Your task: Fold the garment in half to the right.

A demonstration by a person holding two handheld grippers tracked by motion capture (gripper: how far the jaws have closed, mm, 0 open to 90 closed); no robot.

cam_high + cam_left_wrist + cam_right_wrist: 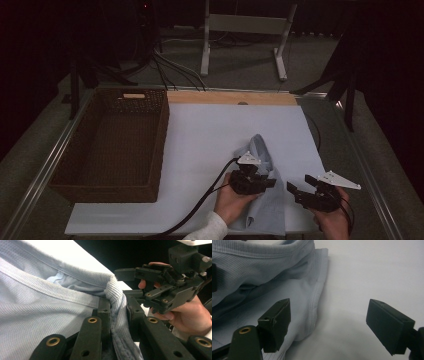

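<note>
Left gripper [264, 181] at lower centre of the high view, jaws clamped tight on a fold of cloth [37, 302]. Right gripper [299, 192] at lower right, jaws spread wide, nothing between them, aimed toward frame left.

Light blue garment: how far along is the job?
Early. Done: the left gripper is shut on a bunched edge of the light blue garment. In hand: that fold is lifted, while the right gripper stands open beside the hem, holding nothing. Left: the garment lies crumpled on the white sheet, and the wicker basket holds nothing, so any folding or stowing is probably ahead.
</note>
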